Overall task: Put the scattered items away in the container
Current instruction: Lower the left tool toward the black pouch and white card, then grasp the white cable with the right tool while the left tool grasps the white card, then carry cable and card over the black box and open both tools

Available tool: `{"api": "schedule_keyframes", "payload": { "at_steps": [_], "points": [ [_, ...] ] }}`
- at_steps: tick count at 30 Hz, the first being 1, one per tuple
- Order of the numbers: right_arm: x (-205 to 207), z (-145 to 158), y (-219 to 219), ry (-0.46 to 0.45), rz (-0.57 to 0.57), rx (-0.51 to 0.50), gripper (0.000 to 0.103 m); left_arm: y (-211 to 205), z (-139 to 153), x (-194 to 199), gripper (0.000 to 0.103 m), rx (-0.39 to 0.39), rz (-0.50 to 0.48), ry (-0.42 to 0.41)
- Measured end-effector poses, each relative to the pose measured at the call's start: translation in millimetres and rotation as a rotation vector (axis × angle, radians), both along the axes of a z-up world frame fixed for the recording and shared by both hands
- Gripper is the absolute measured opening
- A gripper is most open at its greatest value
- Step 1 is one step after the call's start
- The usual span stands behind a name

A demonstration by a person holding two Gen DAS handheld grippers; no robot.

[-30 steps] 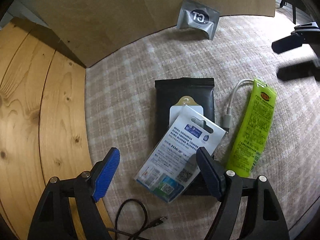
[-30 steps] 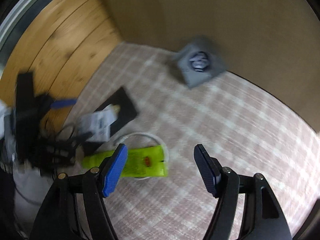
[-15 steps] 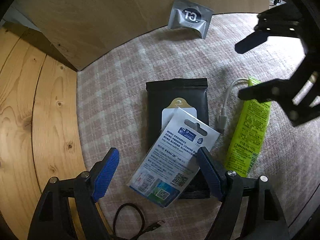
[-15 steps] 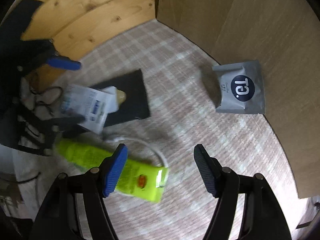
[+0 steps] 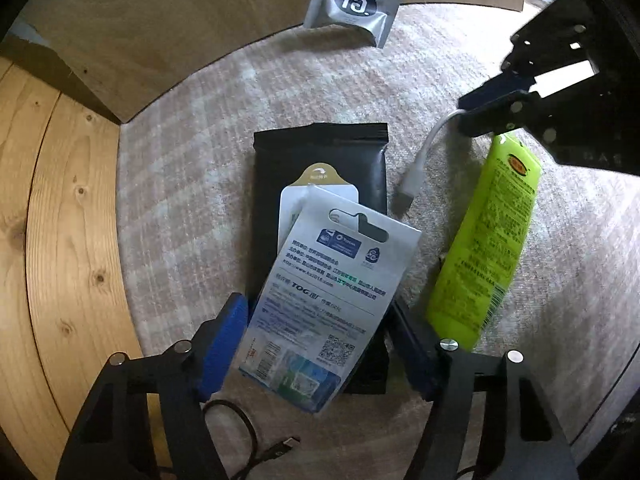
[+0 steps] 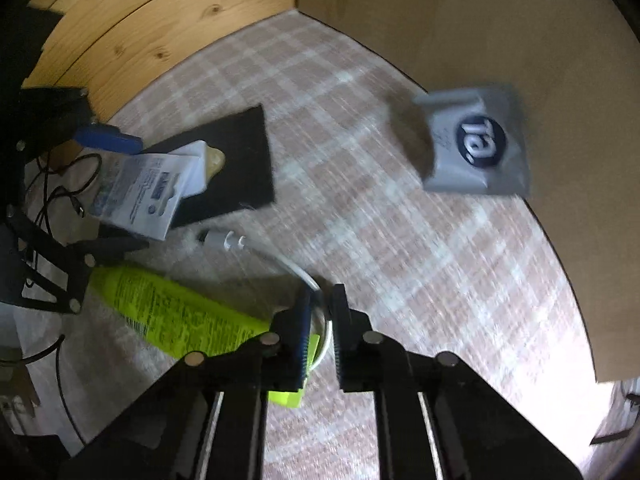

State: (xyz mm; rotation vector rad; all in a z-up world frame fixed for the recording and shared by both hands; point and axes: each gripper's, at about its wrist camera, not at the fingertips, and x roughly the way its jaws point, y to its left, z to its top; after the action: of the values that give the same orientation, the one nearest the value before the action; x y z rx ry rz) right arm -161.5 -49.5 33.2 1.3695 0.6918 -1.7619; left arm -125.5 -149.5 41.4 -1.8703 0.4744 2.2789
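wood surface [image 5: 60,240]: bare planks at the far left of the left wrist view.
checked cloth [image 5: 192,184]: covers the surface; all loose items lie on it.
cardboard container [image 5: 160,20]: brown panels along the top edge of the cloth; how its walls stand cannot be told.
black cable [image 5: 240,428]: thin loop on the cloth, low in frame behind the left gripper.
left gripper [image 5: 320,344]: pointing steeply down, jaws closing; blue pads either side of the white carded pack, contact not clear, reads as still spread.
white carded pack [image 5: 332,296]: printed back up, tilted, lying on top of the black pouch.
black pouch [image 5: 320,160]: flat on the cloth, its lower part under the carded pack.
grey sachet [image 5: 352,4]: round dark logo, at the cloth's far edge, partly over the cardboard.
white USB cable [image 5: 416,176]: plug end just beside the black pouch; its loop runs to the right gripper.
green tube [image 5: 488,240]: lime, lying lengthwise right of the pouch; top end under the right gripper.
right gripper [image 6: 322,308]: jaws closing, nearly pressed together, pinching the white USB cable just above the tube's end.
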Motion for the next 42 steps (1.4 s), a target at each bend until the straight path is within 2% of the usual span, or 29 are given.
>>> {"api": "schedule_keyframes", "payload": {
  "at_steps": [5, 10, 13, 17, 18, 26, 30, 33, 37, 42],
  "points": [
    [-4, 5, 21, -0.037, -0.073, -0.037, 0.007, 3, 8, 6, 0.05, 0.014, 0.047, 0.021],
    [-6, 22, 50, -0.042, -0.169, -0.095, 0.006, 8, 25, 14, 0.025, 0.025, 0.122, 0.078],
    [-7, 37, 70, -0.046, -0.222, -0.133, 0.005, 6, 36, 17, 0.018, 0.079, 0.179, 0.092],
    [2, 60, 106, -0.021, -0.267, -0.178, 0.004, 11, 43, 33, 0.013, 0.082, 0.207, 0.107],
    [7, 68, 119, -0.009, -0.282, -0.188, 0.004, 10, 42, 34, 0.009, 0.085, 0.211, 0.11],
    [29, 97, 160, 0.038, -0.347, -0.212, 0.004, 15, 46, 47, 0.007, 0.112, 0.279, 0.122],
    [40, 95, 167, 0.048, -0.375, -0.229, 0.004, 27, 65, 57, 0.007, 0.119, 0.267, 0.158],
    [48, 105, 188, 0.057, -0.413, -0.251, 0.004, 42, 80, 59, 0.007, 0.119, 0.251, 0.178],
    [58, 120, 216, 0.08, -0.477, -0.28, 0.004, 74, 96, 55, 0.007, 0.132, 0.225, 0.198],
    [73, 138, 269, 0.125, -0.58, -0.287, 0.004, 138, 115, 50, 0.007, 0.151, 0.137, 0.232]
  ]
}}
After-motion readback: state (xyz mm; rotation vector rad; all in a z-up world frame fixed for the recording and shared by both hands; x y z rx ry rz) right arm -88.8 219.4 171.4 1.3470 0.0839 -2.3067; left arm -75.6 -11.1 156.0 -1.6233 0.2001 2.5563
